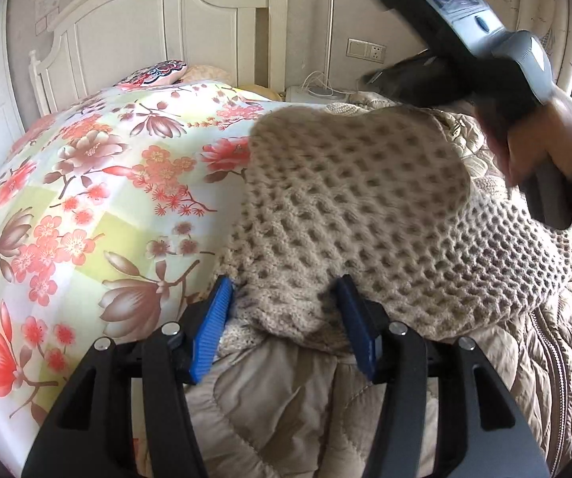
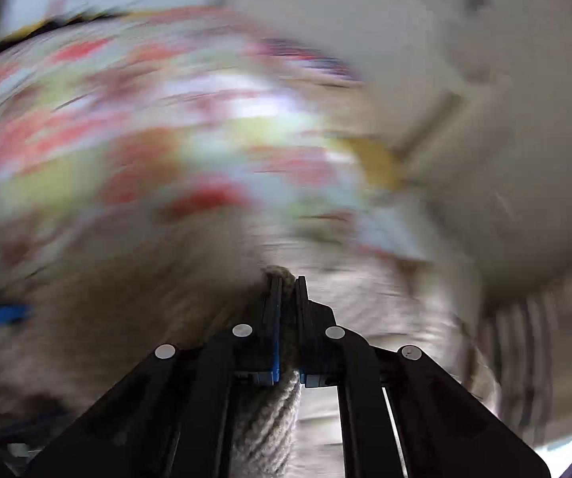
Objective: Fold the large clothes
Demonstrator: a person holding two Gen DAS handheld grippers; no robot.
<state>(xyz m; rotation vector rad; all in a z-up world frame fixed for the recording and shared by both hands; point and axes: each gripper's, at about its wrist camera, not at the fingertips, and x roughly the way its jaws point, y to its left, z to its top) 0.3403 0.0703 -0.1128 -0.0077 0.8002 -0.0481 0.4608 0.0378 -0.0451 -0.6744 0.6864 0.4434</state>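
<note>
We have the knitted sweater (image 1: 349, 207) lying on the flowered bedspread (image 1: 86, 207), partly over a beige quilted coat (image 1: 286, 410) that spreads beneath and to the right of our left gripper (image 1: 286, 318). That left gripper stands half apart, and a thick bunched edge of the knit sits between its blue pads (image 1: 212, 330). The pads seem to press on the bunch, yet the fabric hides the contact, so we cannot tell whether it is truly clamped.

Our right gripper (image 2: 287, 318) is pressed together on a ribbed strip of the same knit, which runs down out of its fingers toward the camera. Everything ahead of it is smeared by motion. Seen from the left side, the hand (image 1: 540, 139) carrying it is up and to the right, beyond the sweater's far edge.

The risks, as we judge them:
- The open honeycomb knit stretches easily, so a hard pull on the right would distort the fold line rather than carry the panel over
- If the left hold is loose, the near edge may drag along with the swing
- The sweater could slide on the slippery coat underneath, or the coat could be pulled along with it
</note>
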